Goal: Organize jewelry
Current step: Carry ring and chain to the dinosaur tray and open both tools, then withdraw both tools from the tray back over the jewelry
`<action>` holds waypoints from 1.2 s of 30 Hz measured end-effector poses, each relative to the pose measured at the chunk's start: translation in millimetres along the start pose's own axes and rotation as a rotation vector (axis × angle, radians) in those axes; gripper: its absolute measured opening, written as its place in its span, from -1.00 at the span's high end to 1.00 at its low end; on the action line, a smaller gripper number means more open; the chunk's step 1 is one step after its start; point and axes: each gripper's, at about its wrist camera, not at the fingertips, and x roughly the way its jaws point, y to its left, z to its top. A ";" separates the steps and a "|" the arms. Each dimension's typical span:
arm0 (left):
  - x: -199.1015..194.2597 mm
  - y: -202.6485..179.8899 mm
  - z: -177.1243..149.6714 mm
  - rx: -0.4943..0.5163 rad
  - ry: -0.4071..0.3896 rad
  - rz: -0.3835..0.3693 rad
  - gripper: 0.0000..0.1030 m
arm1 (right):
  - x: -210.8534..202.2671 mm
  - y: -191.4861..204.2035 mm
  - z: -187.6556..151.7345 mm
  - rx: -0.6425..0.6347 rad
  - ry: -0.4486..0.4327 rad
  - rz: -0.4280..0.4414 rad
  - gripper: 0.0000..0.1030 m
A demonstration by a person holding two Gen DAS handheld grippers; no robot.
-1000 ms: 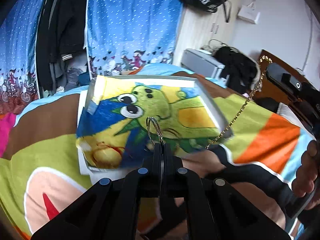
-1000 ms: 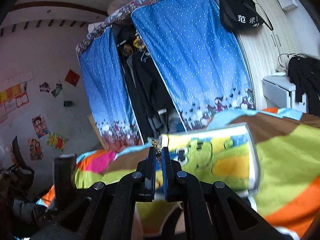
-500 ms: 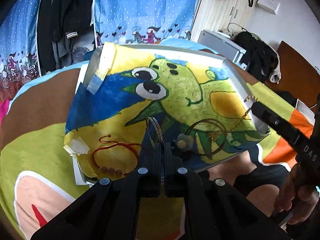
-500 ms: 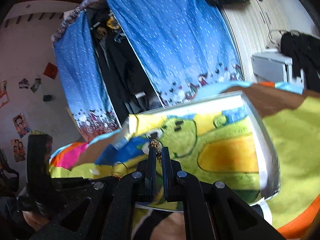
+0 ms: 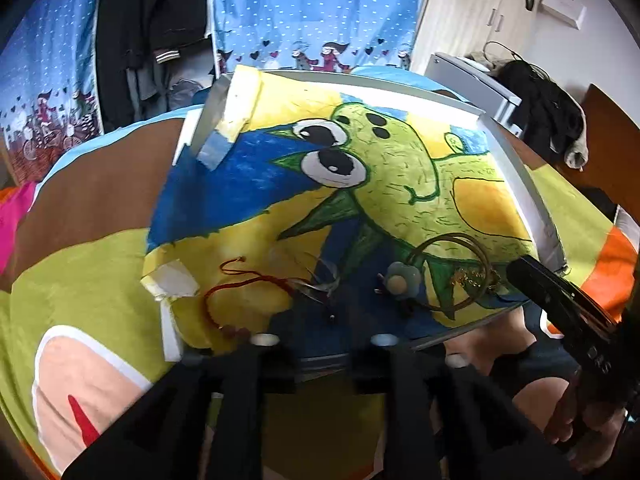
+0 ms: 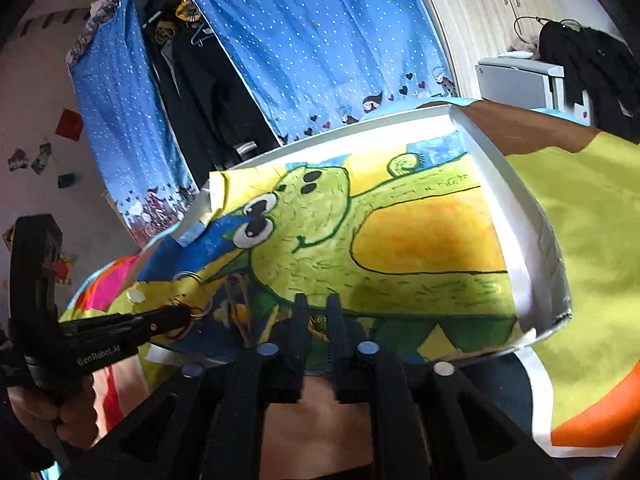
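A shallow white tray (image 5: 516, 176) lined with a green cartoon drawing lies on the bed; it also shows in the right wrist view (image 6: 520, 216). On its near part lie a red cord bracelet (image 5: 216, 296), a silver ring (image 5: 320, 280), a blue flower piece (image 5: 402, 282), a brown bangle (image 5: 452, 240) and a heap of gold chain (image 5: 468, 278). My left gripper (image 5: 322, 320) has its jaws parted just behind the silver ring. My right gripper (image 6: 316, 316) has its jaws parted over the gold chain (image 6: 316, 328).
A colourful blanket (image 5: 92, 272) covers the bed around the tray. Blue dotted curtains (image 5: 320, 8) and dark hanging clothes (image 5: 156, 20) stand behind. A white cabinet (image 5: 472, 80) with black clothing is at the back right.
Both grippers dropped to the tray's near part and opened. The left let the silver ring down; the right laid the gold chain beside the bangle.
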 end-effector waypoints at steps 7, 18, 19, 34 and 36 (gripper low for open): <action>-31.7 -4.0 -2.8 -0.029 -0.080 0.021 -0.23 | -20.4 1.3 -2.3 -0.030 -0.022 -0.042 0.19; -116.2 -39.0 -24.8 0.012 -0.303 0.059 -0.92 | -97.0 17.5 -1.8 -0.071 -0.170 -0.065 -0.74; -121.4 -40.1 -25.6 0.013 -0.314 0.060 -0.95 | -104.3 19.3 -1.6 -0.073 -0.187 -0.071 -0.84; -225.9 -71.4 -107.5 0.049 -0.492 0.037 -0.96 | -216.7 57.1 -40.8 -0.141 -0.366 -0.143 -1.00; -235.6 -74.5 -123.1 0.052 -0.500 0.039 -0.96 | -227.0 62.6 -50.3 -0.149 -0.378 -0.145 -1.00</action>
